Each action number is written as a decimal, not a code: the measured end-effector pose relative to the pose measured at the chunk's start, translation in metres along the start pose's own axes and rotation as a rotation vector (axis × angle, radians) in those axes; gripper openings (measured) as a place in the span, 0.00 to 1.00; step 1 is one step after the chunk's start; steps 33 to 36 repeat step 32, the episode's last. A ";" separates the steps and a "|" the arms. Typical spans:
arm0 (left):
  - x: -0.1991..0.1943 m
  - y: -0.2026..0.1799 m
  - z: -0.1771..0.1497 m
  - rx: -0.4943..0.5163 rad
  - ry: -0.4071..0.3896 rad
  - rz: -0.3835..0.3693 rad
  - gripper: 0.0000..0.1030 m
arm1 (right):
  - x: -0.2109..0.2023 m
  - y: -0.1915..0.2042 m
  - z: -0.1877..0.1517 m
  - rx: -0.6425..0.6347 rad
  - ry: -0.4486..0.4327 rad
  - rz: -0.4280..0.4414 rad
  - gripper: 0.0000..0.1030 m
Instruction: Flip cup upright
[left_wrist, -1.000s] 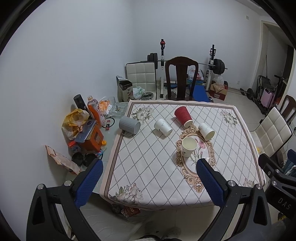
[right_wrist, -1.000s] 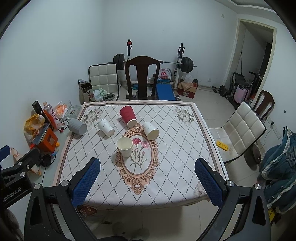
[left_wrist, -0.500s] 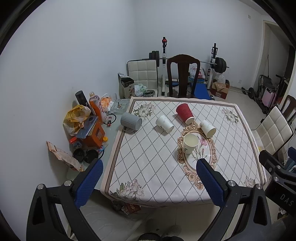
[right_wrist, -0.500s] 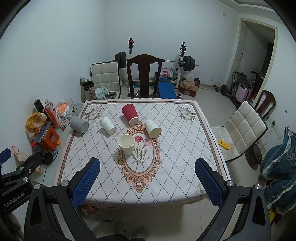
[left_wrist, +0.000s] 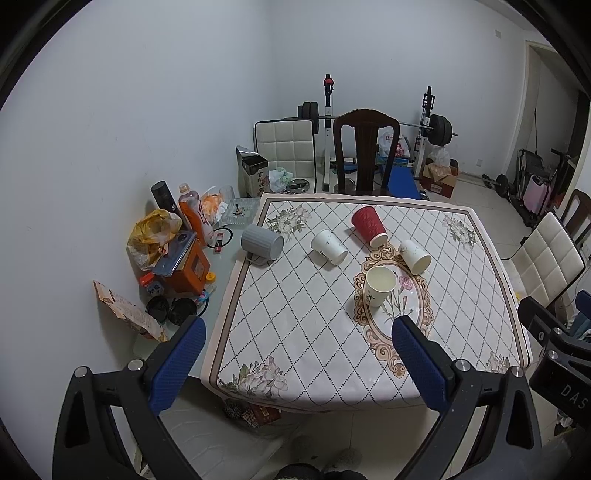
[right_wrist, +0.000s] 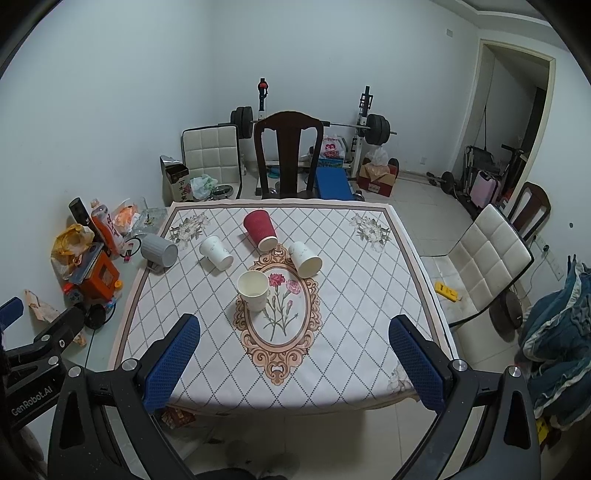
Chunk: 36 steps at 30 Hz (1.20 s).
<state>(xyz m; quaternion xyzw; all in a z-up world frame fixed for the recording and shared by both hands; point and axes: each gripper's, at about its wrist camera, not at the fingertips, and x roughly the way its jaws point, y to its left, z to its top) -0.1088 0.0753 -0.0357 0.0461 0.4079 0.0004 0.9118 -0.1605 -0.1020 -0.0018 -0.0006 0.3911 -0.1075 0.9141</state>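
White walls close in a cluttered room, with a barbell rack (right_wrist: 314, 122) and a dark wooden chair (right_wrist: 288, 155) at twelve o'clock behind the table (right_wrist: 369, 295) and its diamond-patterned cloth. On the cloth one cream paper cup (right_wrist: 253, 290) stands upright at the edge of the floral oval; the others lie tipped on their sides — a red cup (right_wrist: 259, 229) at twelve o'clock from it, a white cup (right_wrist: 216, 252) at ten, another white cup (right_wrist: 305, 259) at two, and a grey mug (right_wrist: 159, 252) far out at nine by the table edge. Both the left gripper (left_wrist: 295, 363) and the right gripper (right_wrist: 293, 362) hang over the near edge, jaws spread wide, holding nothing, well apart from every cup
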 end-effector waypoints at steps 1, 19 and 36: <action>0.000 0.000 0.000 0.000 0.000 0.000 1.00 | 0.000 0.000 0.000 0.000 0.001 0.000 1.00; -0.004 -0.004 -0.002 -0.002 -0.003 -0.002 1.00 | -0.002 -0.004 -0.001 0.002 0.002 -0.004 1.00; -0.008 -0.006 -0.002 0.001 -0.004 -0.013 1.00 | -0.002 -0.009 -0.002 0.001 0.004 -0.002 1.00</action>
